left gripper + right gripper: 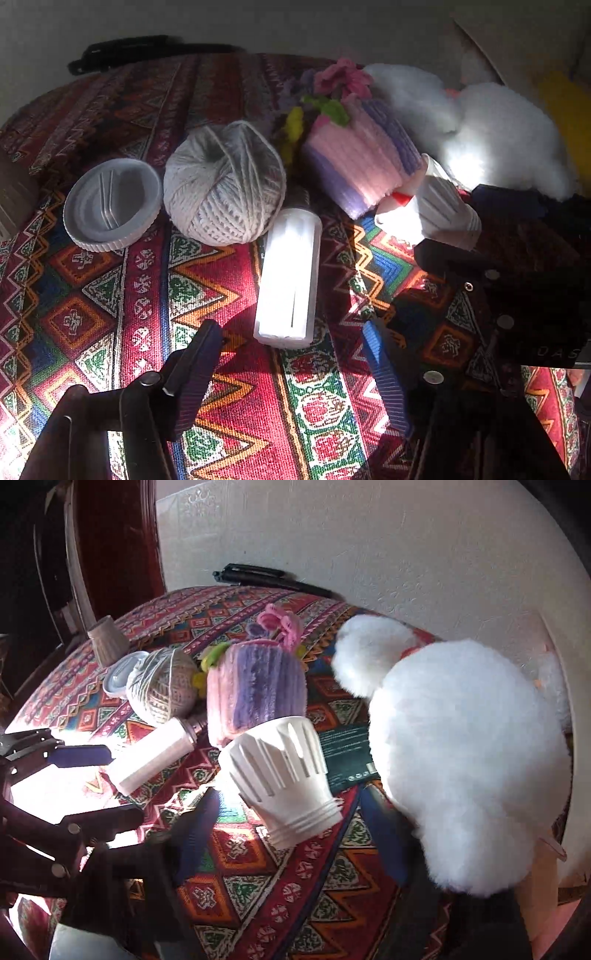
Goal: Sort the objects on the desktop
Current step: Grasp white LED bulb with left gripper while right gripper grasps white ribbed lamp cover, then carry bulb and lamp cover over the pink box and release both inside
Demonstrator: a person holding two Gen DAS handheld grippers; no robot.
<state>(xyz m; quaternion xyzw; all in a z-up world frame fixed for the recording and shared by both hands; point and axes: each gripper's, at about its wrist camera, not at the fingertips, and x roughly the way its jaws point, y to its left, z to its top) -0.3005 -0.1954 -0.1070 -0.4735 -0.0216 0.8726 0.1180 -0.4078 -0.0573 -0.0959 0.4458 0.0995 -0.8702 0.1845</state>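
A white bottle point(288, 277) lies on the patterned tablecloth point(110, 314), its base toward my left gripper point(291, 326). That gripper is open, its fingertips just short of the bottle's base on either side. Behind the bottle are a ball of pale yarn point(225, 184), a grey lid point(112, 205) and a pink-and-purple knitted pot with flowers point(362, 162). A white slotted cup point(280, 771) lies on its side with its threaded neck between the fingers of my open right gripper point(288, 797). The left gripper point(123, 784) shows at the left, by the bottle point(151, 753).
A big white plush toy point(461, 757) fills the right side, close to my right gripper's right finger. A dark card point(343, 753) lies under its edge. A woven cone point(107, 642) stands at the far left, and a black object point(266, 578) lies by the wall.
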